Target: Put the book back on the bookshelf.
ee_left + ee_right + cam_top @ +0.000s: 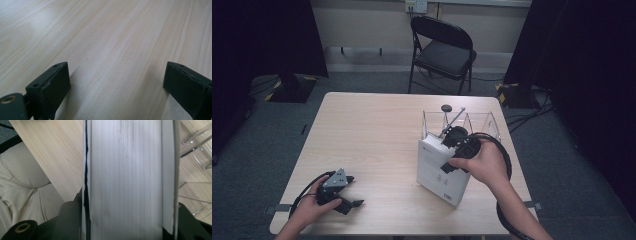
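Note:
A thick white book (439, 170) stands on edge on the right side of the wooden table (372, 135), tilted, just in front of a clear plastic rack (462, 122). My right gripper (456, 152) is shut on the book from above. In the right gripper view, the book's (127, 177) page edges run up between both black jaws, and my right gripper (128, 225) presses on its covers. My left gripper (354, 202) lies at the table's front left corner in the person's hand. In the left gripper view, my left gripper (116, 82) stands open over bare wood.
A black folding chair (444, 47) stands beyond the table's far edge. A small dark round object (446, 108) lies behind the rack. Cables trail off the table at the right. The person's light trousers (22, 182) lie below the near table edge.

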{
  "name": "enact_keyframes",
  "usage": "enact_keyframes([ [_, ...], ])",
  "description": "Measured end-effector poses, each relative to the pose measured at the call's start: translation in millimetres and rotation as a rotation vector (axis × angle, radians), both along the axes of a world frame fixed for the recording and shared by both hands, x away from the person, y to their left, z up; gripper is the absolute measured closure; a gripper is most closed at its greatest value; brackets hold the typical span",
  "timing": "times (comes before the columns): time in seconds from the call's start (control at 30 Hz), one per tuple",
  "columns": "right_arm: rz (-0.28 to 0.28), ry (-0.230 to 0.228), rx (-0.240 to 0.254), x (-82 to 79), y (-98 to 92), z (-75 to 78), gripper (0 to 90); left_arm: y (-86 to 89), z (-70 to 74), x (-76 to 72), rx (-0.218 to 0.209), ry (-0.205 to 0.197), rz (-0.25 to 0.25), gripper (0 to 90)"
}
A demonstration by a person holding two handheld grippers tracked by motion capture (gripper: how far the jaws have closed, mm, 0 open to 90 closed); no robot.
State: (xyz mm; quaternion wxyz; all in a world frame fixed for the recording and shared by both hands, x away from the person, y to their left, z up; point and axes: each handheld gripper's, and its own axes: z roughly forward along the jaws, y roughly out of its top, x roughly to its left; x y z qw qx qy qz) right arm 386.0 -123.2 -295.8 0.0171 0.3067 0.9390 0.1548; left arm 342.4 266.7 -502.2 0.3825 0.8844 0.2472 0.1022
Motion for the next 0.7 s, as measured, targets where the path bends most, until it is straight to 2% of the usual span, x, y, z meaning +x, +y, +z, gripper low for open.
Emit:
enact_keyframes([
  [0.43, -0.036, 0.0, 0.003, -3.9, -23.7, 3.6, 52.0, -1.0, -0.4, 0.3, 0.002, 0.005, -0.003, 4.4],
  [0.7, -0.059, 0.008, -0.007, -4.3, -30.5, 4.2, 52.0, -1.0, -0.4, 0.3, 0.001, 0.005, -0.003, 4.4],
])
